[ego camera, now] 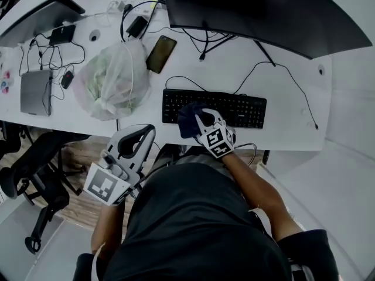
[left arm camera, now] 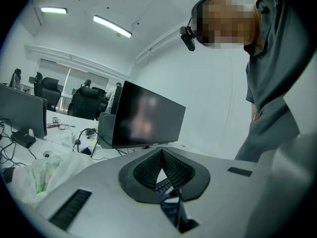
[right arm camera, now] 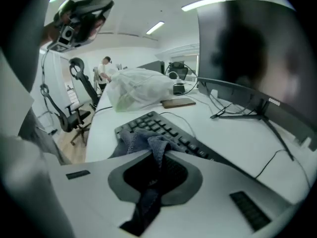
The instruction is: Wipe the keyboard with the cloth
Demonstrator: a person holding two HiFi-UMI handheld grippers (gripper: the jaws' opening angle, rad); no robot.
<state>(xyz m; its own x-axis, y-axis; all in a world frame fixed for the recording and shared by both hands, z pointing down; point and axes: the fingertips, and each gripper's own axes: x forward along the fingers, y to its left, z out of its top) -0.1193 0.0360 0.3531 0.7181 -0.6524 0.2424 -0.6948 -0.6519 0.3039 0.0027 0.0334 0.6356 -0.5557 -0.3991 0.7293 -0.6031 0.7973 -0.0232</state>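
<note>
1. The cloth [right arm camera: 141, 139] was a dark grey-blue rag with a coarse woven surface, bunched into soft folds. It lay on the left part of the keyboard [ego camera: 234, 107], at its front edge, covering some of the keys there.
2. The right gripper [right arm camera: 157, 155] had its jaws clamped on the cloth. One fold was pinched between them, and a tail of fabric ran back through the gap toward the camera.
3. In the head view, the right gripper sat over the keyboard's left part, with the cloth bulging out just left of its tips.
4. The keyboard was black and wide, and lay flat near the front edge of the white desk [ego camera: 293, 130]. A thin cable looped away behind it toward the foot of the dark monitor [ego camera: 263, 10].
5. The left gripper [left arm camera: 161, 151] was held off the desk, in front of its edge and to the left of the keyboard. Its jaws stood together tip to tip with nothing between them.
6. A translucent plastic bag [ego camera: 111, 81] with something pale green inside rested on the desk left of the keyboard. A dark phone [ego camera: 161, 54] lay just beside the bag, behind the keyboard's left end.
</note>
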